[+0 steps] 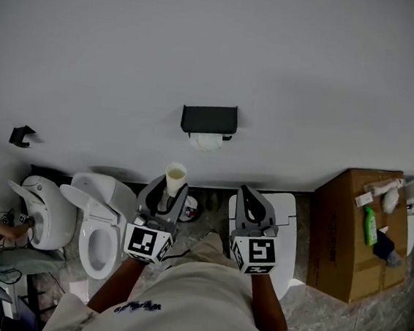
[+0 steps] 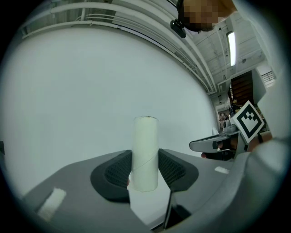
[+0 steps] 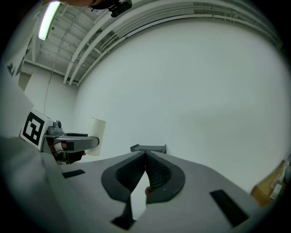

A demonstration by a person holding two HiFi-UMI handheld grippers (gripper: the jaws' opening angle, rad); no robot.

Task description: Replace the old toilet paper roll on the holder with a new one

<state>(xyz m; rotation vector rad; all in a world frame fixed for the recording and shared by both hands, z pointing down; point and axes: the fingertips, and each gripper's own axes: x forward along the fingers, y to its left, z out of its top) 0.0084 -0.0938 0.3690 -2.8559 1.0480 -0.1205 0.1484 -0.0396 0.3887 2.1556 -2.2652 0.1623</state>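
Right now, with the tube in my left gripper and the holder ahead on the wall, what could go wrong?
1. The left gripper grips the cardboard tube only near its lower end. It could tilt, or crush if squeezed harder.
2. An open toilet stands below, just to the left. A slipped tube might land in it.
3. The right gripper is shut and empty. It must open before taking the paper hanging at the holder.

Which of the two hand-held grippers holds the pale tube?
The left hand-held gripper: its jaws clamp the upright pale tube. The right hand-held gripper is shut with nothing between its jaws.
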